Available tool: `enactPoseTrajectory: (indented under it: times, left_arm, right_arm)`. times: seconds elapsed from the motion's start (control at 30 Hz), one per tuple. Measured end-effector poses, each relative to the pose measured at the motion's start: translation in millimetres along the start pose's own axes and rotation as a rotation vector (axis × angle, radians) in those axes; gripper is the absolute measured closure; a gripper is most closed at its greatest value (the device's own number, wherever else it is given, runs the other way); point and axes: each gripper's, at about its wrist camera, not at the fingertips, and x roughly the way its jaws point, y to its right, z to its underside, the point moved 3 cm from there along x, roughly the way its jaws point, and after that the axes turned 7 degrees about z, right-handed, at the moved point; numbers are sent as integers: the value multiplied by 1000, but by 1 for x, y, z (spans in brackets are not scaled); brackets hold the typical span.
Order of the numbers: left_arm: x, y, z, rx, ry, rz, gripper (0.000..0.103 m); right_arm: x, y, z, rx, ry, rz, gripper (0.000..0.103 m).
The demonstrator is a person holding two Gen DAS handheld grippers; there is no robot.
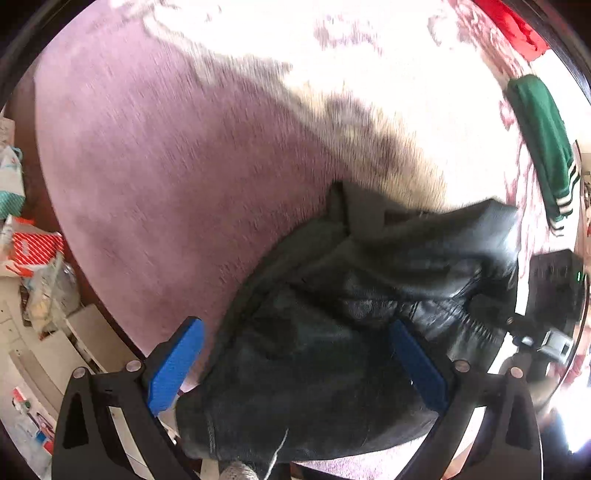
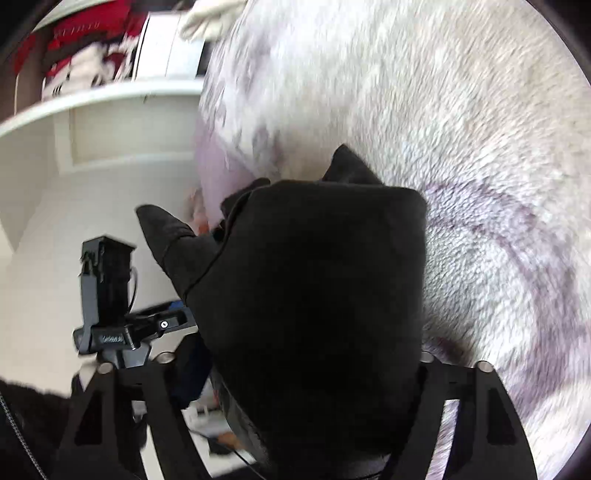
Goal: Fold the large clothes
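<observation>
Left gripper (image 1: 295,365): blue fingers (image 1: 173,365) spread wide apart, pointing steeply down over the black jacket (image 1: 354,314); the pads press on nothing.
Right gripper (image 2: 306,369): its fingers are hidden behind a black fold of the jacket (image 2: 314,295) that fills the gap; whether it clamps the fold cannot be told.
Jacket: shiny, leather-like, crumpled in a heap on the pink blanket (image 1: 166,166), partly in shadow.
Blanket: fluffy, bright and washed out in sunlight toward the far side.
Green garment (image 1: 543,147): white-striped cuff, lying well apart at the blanket's right edge.
Red cloth (image 1: 513,26): beyond it, at the top right.
White shelf (image 2: 99,99): left of the blanket in the right wrist view.
</observation>
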Motion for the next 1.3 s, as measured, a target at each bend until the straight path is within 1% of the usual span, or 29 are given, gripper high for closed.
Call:
enactPoseTrajectory:
  times: [0.03, 0.13, 0.23, 0.27, 0.3, 0.33, 0.37, 0.4, 0.43, 0.47, 0.53, 0.57, 0.6, 0.67, 0.7, 0.73, 0.77, 0.8, 0.83, 0.87, 0.9, 0.93, 0.97, 1.0, 1.03, 1.1, 1.17, 1.23, 1.3]
  left_arm:
    - [-8, 1, -5, 2, 18, -4, 0]
    - [-35, 4, -23, 20, 82, -36, 0]
    - [-57, 9, -31, 40, 137, -55, 0]
    - [-59, 12, -29, 44, 150, -52, 0]
    - [-59, 17, -28, 46, 160, -43, 0]
    - [-56, 24, -27, 46, 161, -30, 0]
    - [-51, 31, -24, 48, 158, -16, 0]
    - [-41, 40, -21, 50, 143, 1, 0]
    - [-28, 50, -17, 53, 120, 16, 0]
    - [-16, 59, -14, 60, 102, 42, 0]
    - [-3, 76, -14, 76, 82, 69, 0]
    - [5, 85, -16, 85, 75, 81, 0]
    - [13, 95, -19, 96, 73, 93, 0]
    - [23, 110, -24, 116, 88, 79, 0]
    - [27, 117, -26, 126, 97, 75, 0]
    - [32, 122, -29, 134, 106, 65, 0]
    - [36, 125, -32, 137, 113, 57, 0]
    - [42, 127, -37, 141, 118, 44, 0]
    - [51, 126, -41, 143, 113, 14, 0]
    - [60, 124, -44, 140, 100, -4, 0]
    - [69, 120, -47, 130, 81, 5, 0]
    - [75, 115, -48, 117, 66, 22, 0]
    - [78, 111, -49, 105, 56, 37, 0]
    - [80, 104, -50, 85, 47, 54, 0]
    - [81, 97, -51, 65, 44, 68, 0]
    - [79, 84, -52, 39, 45, 84, 0]
    - [78, 74, -53, 3, 39, 114, 0]
    - [73, 68, -52, -23, 34, 131, 0]
    - [60, 64, -47, -43, 48, 144, 0]
  right_arm:
    - [-8, 2, 5, 64, 43, 1, 36]
    - [-34, 10, 20, 215, 172, -67, 40]
    - [-84, 27, 40, 384, 352, -184, 43]
    - [-105, 40, 49, 466, 445, -241, 43]
    - [-117, 51, 55, 519, 516, -252, 43]
    - [-126, 60, 60, 557, 560, -242, 43]
    - [-135, 74, 67, 610, 588, -204, 38]
    - [-138, 86, 70, 648, 561, -155, 26]
    - [-135, 99, 72, 696, 463, -70, 22]
    - [-132, 106, 75, 709, 386, -44, 20]
    - [-143, 110, 81, 678, 327, -38, 20]
    - [-158, 106, 86, 641, 308, 27, 20]
    - [-180, 104, 92, 607, 313, 93, 20]
    - [-217, 92, 94, 526, 355, 219, 20]
    - [-220, 82, 89, 494, 371, 245, 20]
    - [-236, 72, 84, 449, 395, 269, 20]
    - [-249, 57, 71, 374, 417, 293, 20]
    - [-254, 48, 65, 322, 413, 304, 20]
    - [-259, 37, 51, 255, 396, 338, 20]
    - [-256, 28, 32, 188, 375, 389, 20]
    - [-247, 17, 14, 134, 357, 426, 22]
    - [-229, 3, -6, 85, 329, 459, 27]
    - [-214, 1, -23, 60, 311, 497, 62]
    - [-209, 8, -35, 60, 298, 529, 88]
    - [-201, 14, -52, 73, 282, 572, 89]
    - [-189, 24, -73, 118, 290, 594, 92]
    - [-176, 37, -86, 146, 263, 612, 92]
    - [-159, 45, -96, 171, 232, 605, 92]
    - [-158, 52, -101, 204, 221, 575, 92]
